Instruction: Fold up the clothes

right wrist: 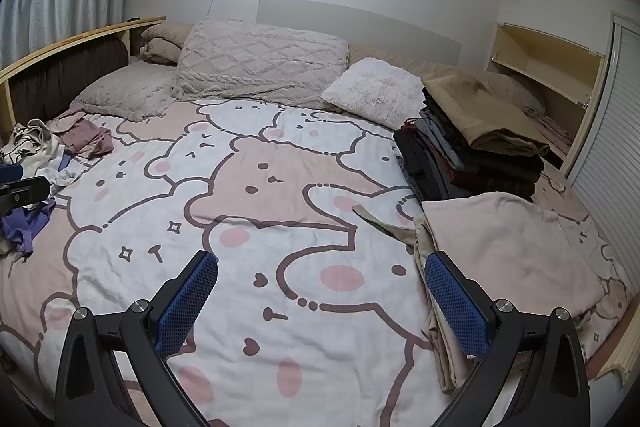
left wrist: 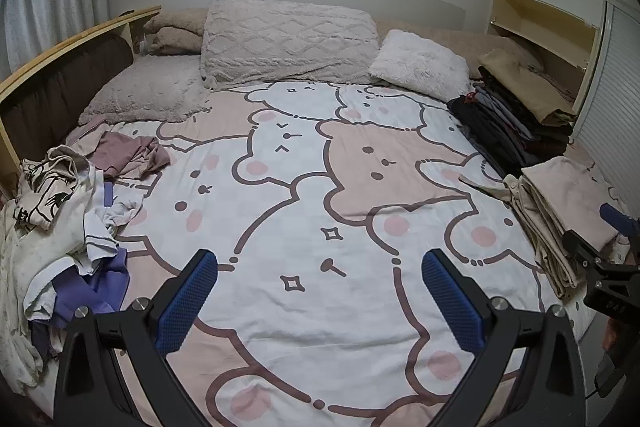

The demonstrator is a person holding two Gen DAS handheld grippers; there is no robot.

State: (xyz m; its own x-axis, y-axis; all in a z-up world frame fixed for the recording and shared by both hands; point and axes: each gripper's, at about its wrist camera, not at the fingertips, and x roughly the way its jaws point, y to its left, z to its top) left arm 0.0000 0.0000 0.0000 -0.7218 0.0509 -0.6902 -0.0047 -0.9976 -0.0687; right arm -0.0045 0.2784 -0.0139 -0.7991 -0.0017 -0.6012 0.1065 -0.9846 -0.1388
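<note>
A heap of unfolded clothes (left wrist: 60,219), white, printed, purple and mauve, lies at the bed's left side; it also shows in the right wrist view (right wrist: 36,155). A folded beige stack (left wrist: 560,223) lies at the right edge, large in the right wrist view (right wrist: 508,259). A taller stack of dark folded clothes (right wrist: 472,155) stands behind it. My left gripper (left wrist: 320,263) is open and empty above the bear-print bedspread (left wrist: 304,211). My right gripper (right wrist: 320,263) is open and empty, its right finger over the beige stack's edge.
Pillows (left wrist: 288,39) and a fluffy cushion (left wrist: 420,63) line the head of the bed. A wooden shelf rail (left wrist: 60,43) runs along the left. An open cabinet (right wrist: 548,67) and a slatted door (right wrist: 616,147) stand at the right.
</note>
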